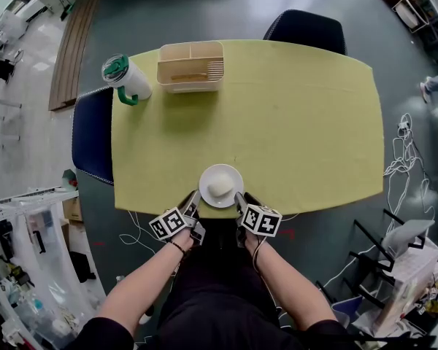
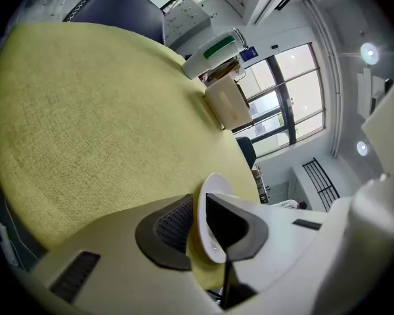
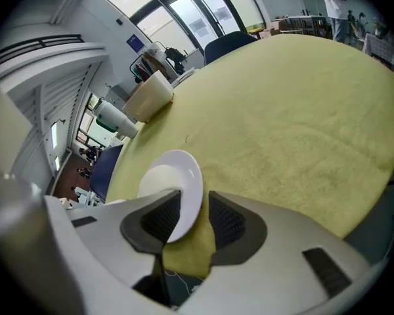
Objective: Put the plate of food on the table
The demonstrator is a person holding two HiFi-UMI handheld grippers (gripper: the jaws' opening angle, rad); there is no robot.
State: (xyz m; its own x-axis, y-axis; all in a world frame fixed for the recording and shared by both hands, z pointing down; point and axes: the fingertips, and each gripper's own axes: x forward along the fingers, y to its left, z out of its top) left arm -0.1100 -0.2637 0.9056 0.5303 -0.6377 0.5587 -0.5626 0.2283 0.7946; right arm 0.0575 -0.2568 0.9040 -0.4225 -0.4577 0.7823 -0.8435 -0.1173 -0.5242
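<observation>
A small white plate [image 1: 220, 186] with a pale round bun [image 1: 220, 189] sits flat on the yellow table [image 1: 306, 122], close to the near edge. My left gripper [image 1: 194, 208] is at the plate's left rim. In the left gripper view the plate [image 2: 213, 184] stands edge-on between the pads, and the left gripper [image 2: 200, 220] is shut on it. My right gripper [image 1: 239, 203] is at the right rim. In the right gripper view the plate [image 3: 182, 176] rim lies between the jaws of the right gripper [image 3: 194, 218], which stand open with a gap on the right side.
A beige cutlery holder [image 1: 191, 65] and a white tumbler with a green lid [image 1: 125, 79] stand at the table's far left. Dark chairs are at the far side [image 1: 306, 29] and the left side [image 1: 93, 133]. Cables [image 1: 405, 159] lie on the floor to the right.
</observation>
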